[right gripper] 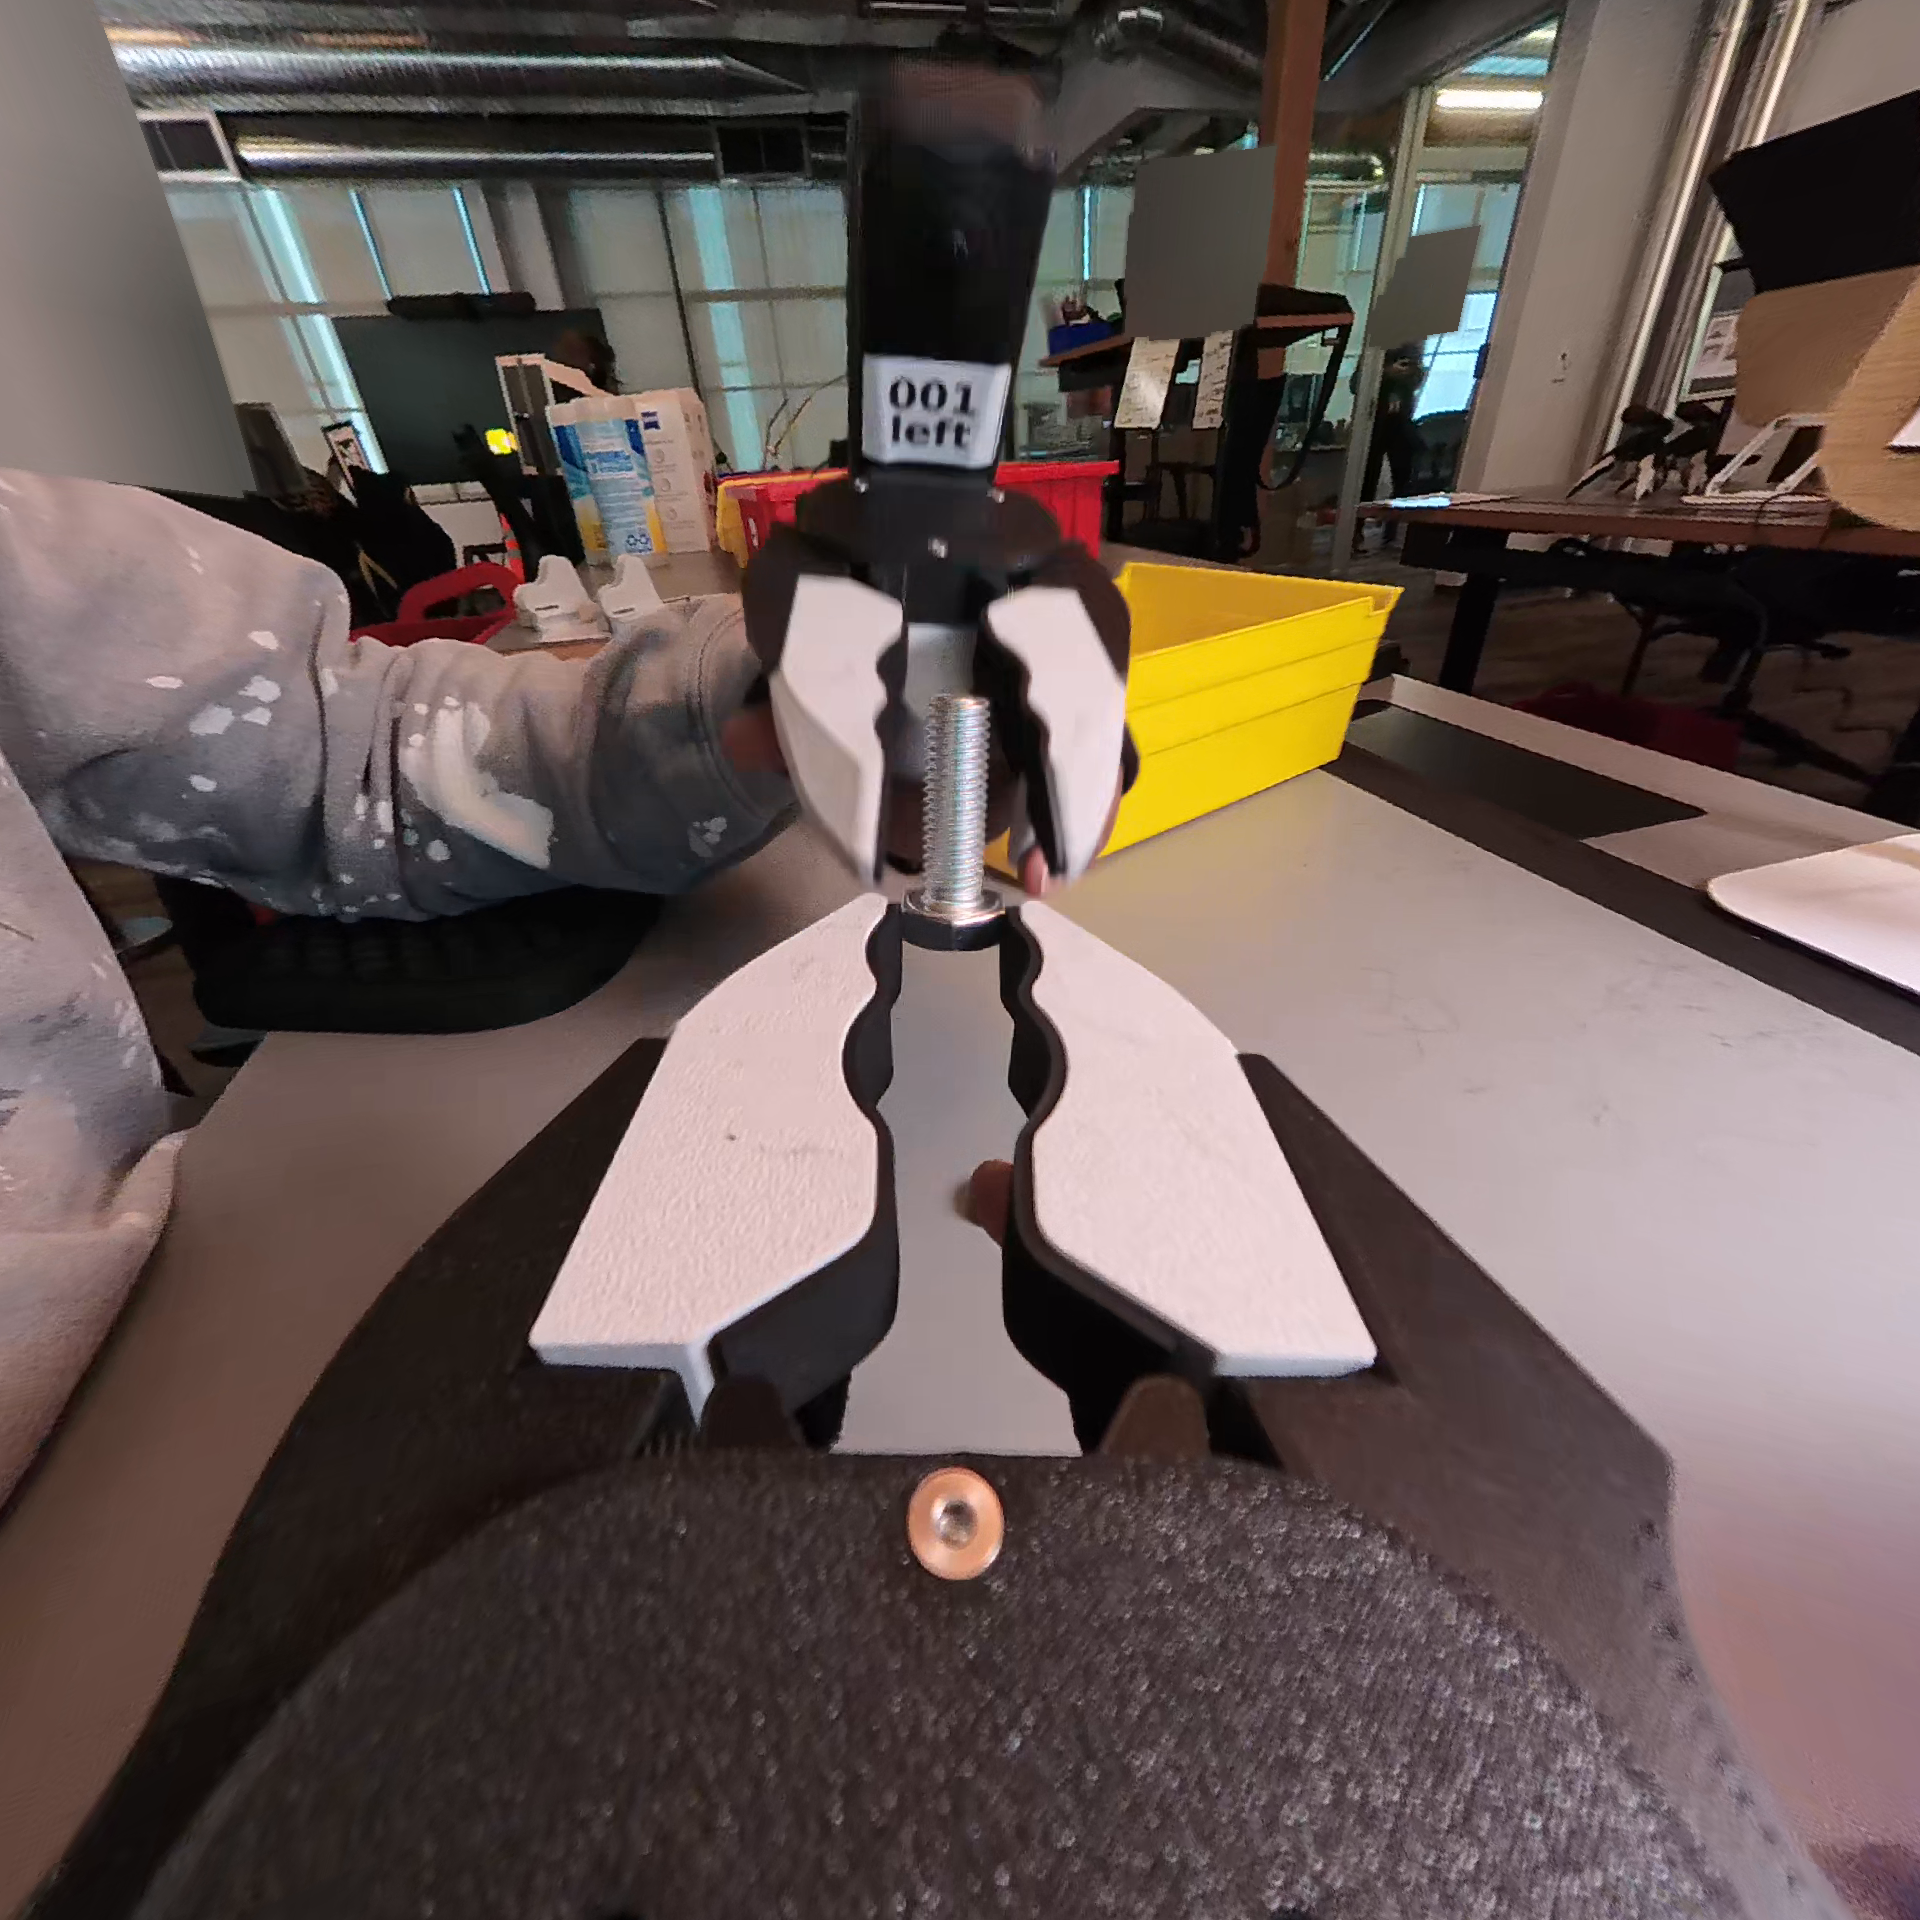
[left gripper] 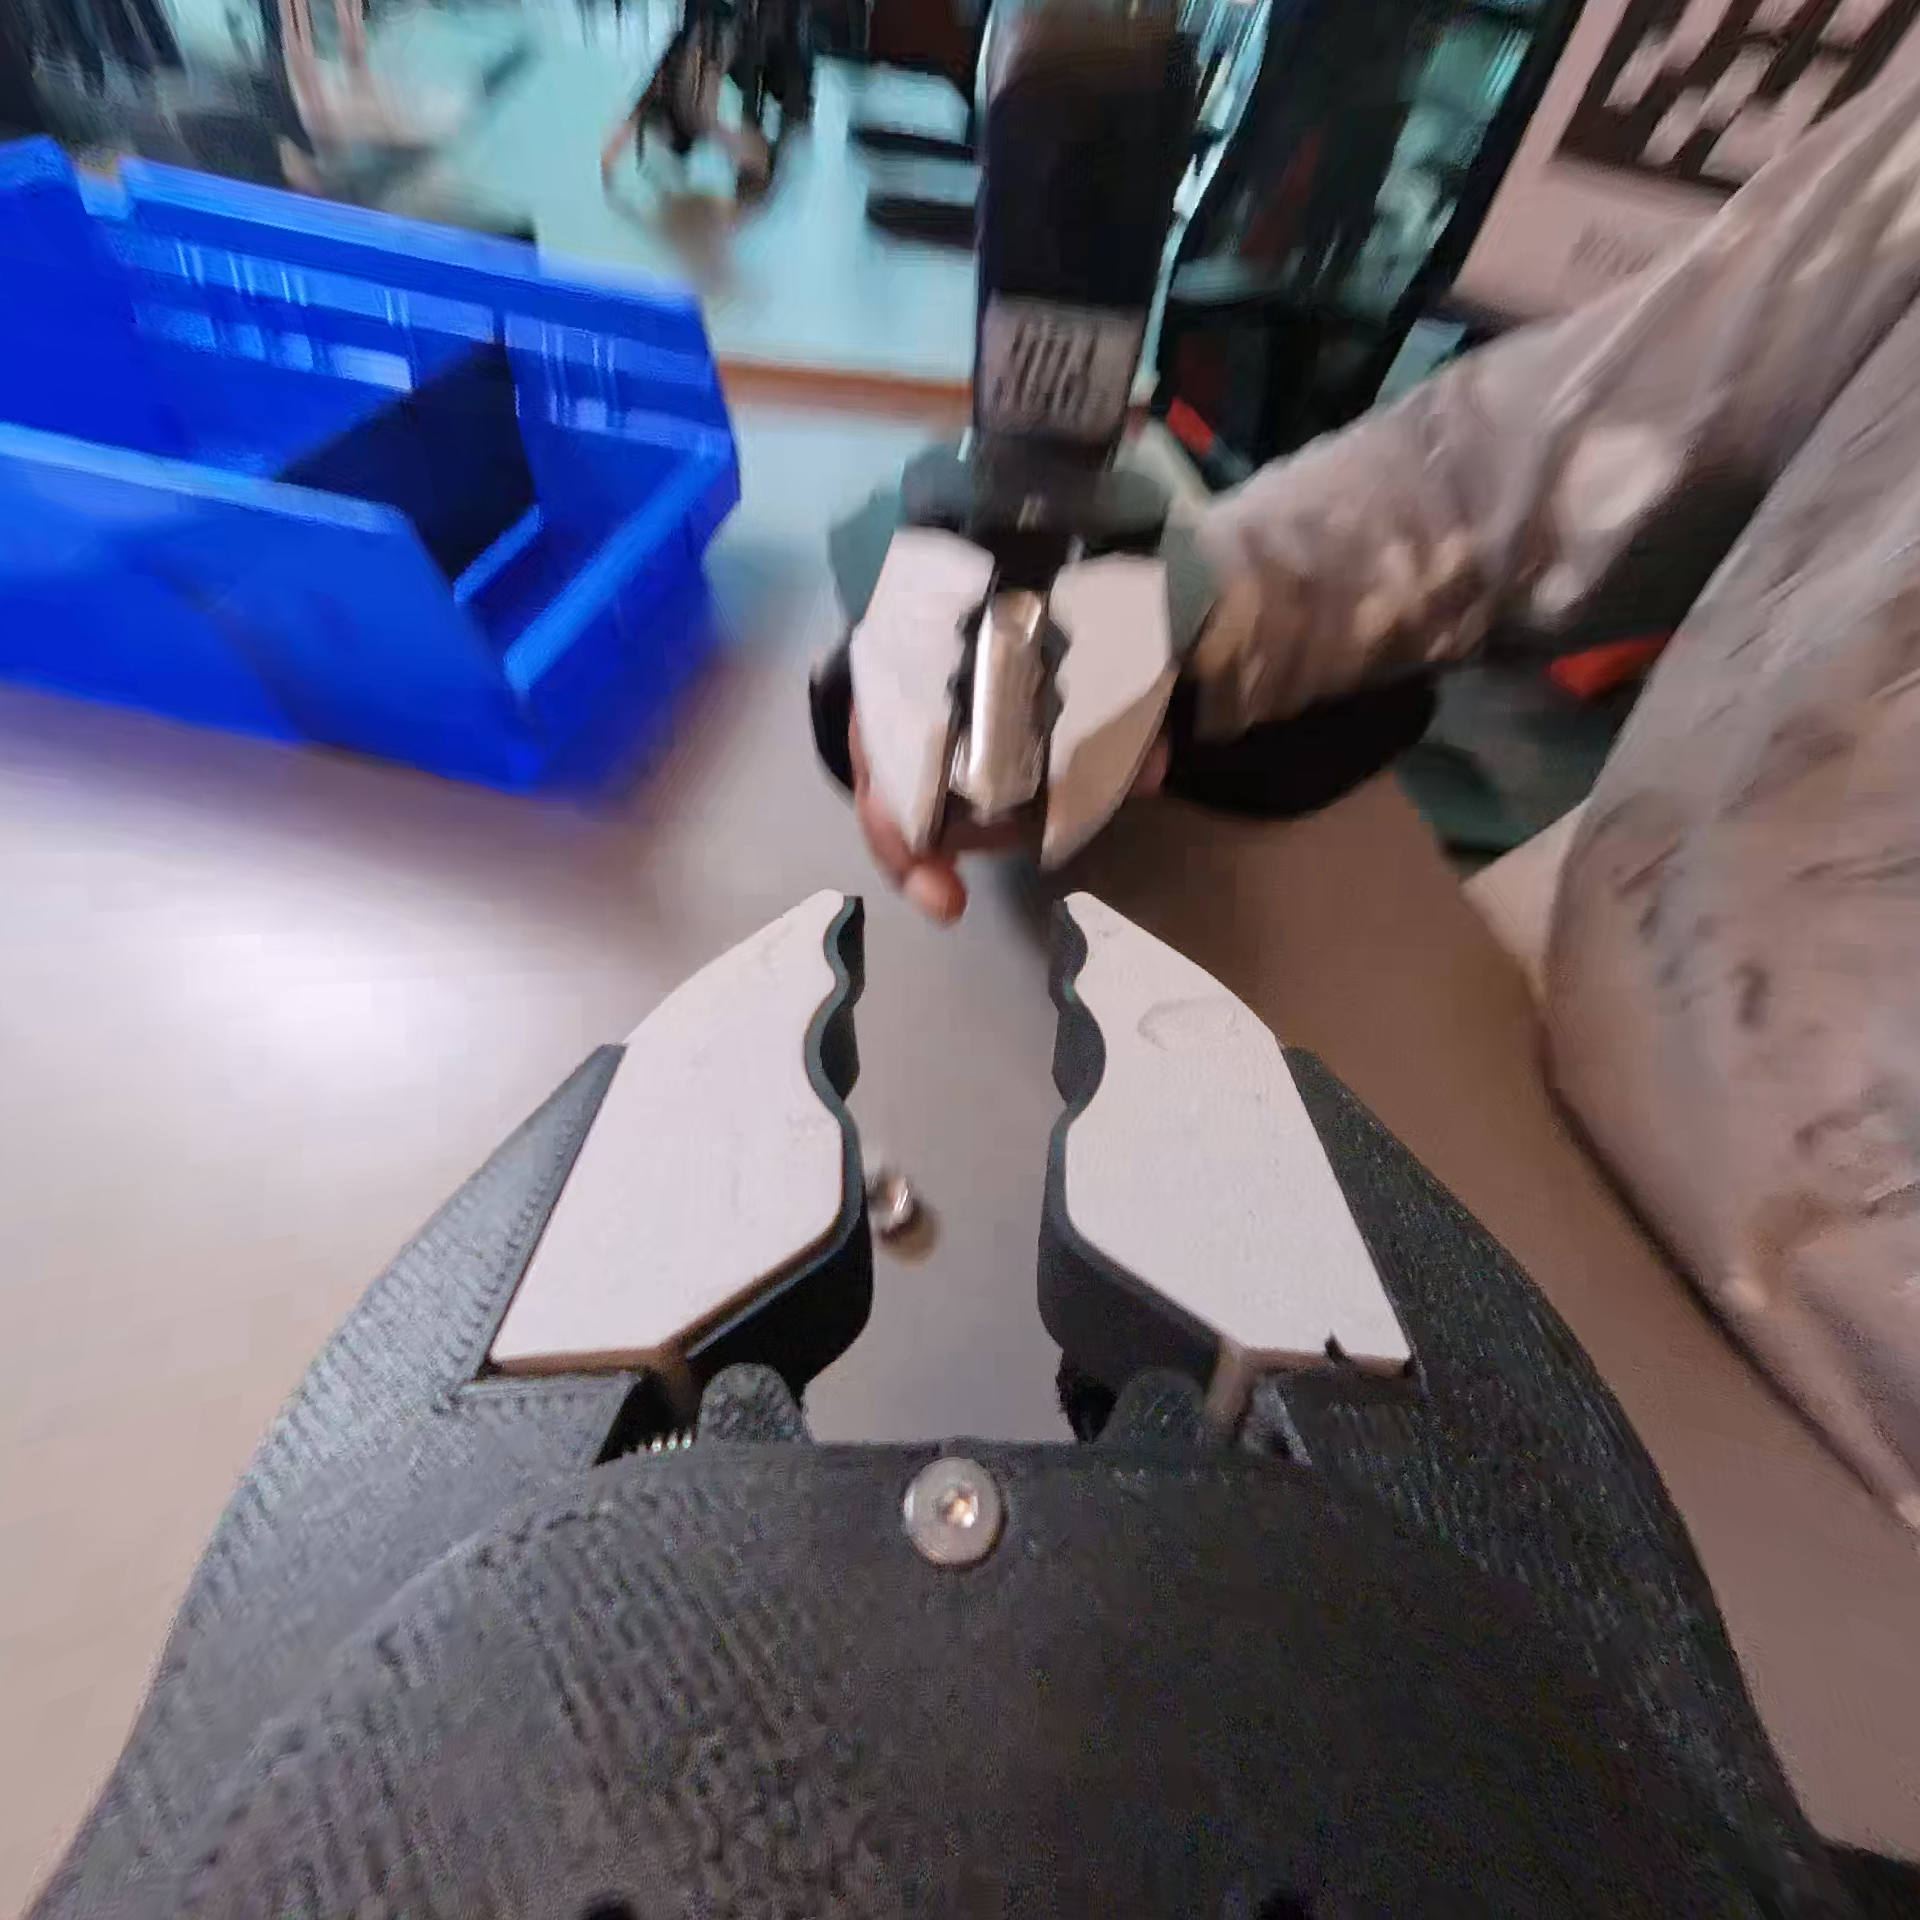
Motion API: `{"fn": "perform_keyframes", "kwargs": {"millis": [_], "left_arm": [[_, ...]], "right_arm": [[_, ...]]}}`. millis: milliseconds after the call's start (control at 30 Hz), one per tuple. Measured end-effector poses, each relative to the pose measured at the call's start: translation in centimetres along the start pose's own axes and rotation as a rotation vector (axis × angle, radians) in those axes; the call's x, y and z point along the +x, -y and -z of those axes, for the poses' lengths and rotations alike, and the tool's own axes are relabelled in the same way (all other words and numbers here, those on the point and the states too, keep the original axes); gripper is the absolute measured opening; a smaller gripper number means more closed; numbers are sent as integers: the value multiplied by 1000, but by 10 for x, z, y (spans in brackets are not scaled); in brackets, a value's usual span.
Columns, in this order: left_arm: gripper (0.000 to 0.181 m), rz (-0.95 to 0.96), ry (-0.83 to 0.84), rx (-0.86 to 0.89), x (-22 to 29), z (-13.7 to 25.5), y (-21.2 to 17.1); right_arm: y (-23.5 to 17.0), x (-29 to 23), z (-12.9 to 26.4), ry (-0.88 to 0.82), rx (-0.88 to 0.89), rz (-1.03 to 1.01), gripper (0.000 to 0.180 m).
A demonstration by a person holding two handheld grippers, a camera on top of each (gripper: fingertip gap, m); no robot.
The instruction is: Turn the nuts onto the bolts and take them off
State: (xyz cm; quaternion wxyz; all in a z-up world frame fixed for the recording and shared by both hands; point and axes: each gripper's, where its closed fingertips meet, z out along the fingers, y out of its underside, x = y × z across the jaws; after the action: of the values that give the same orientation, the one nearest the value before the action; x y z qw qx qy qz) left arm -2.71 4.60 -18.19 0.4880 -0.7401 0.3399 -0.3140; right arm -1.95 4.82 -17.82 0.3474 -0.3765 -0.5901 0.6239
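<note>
Left wrist view: the left gripper (left gripper: 956,914) stands with its jaws parted and nothing between them, above a pale grey table (left gripper: 260,1039). A small metal nut (left gripper: 896,1200) lies on the table, showing in the gap just beside the left finger's inner edge. At twelve o'clock the right gripper (left gripper: 987,831) faces back, its jaws clamped on the bolt (left gripper: 1003,696), seen head-on and blurred. A blue storage bin (left gripper: 343,520) sits at ten o'clock; a grey speckled sleeve (left gripper: 1507,499) enters from two o'clock. Right wrist view: the right gripper (right gripper: 954,914) grips the hexagonal head of a threaded steel bolt (right gripper: 956,800) at its fingertips, the shank pointing away toward twelve o'clock. Directly beyond, the left gripper (right gripper: 961,862) faces the bolt with jaws apart, its fingers flanking the shank's far end; whether they touch it cannot be told. A yellow bin (right gripper: 1247,675) rests on the table (right gripper: 1455,1039) at one o'clock, and the sleeve (right gripper: 364,727) enters from nine o'clock.
</note>
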Motion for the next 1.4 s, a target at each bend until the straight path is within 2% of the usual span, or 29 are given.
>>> {"fn": "perform_keyframes", "kwargs": {"millis": [133,233,333,500,567,633,967,1400], "left_arm": [[32,-60,-43,110,20,2,26],[25,-114,-11,73,25,-6,27],[10,-144,30,66,25,-11,31],[10,-155,86,123,20,-9,42],[10,-154,83,159,22,-8,48],[10,-155,75,148,23,-10,47],[10,-139,37,117,25,-16,37],[10,-139,9,83,30,-17,33]], "right_arm": [[-6,-10,-6,31,-23,7,18],[-8,-16,-10,37,-29,18,18],[-7,-18,-11,30,-28,38,18],[3,-8,-8,-59,11,58,19],[0,-7,-10,-67,-17,56,32],[-2,-9,-12,-61,-26,49,37],[-4,-15,-13,-44,-42,91,19],[-9,-20,-14,-19,-77,107,18]]}}
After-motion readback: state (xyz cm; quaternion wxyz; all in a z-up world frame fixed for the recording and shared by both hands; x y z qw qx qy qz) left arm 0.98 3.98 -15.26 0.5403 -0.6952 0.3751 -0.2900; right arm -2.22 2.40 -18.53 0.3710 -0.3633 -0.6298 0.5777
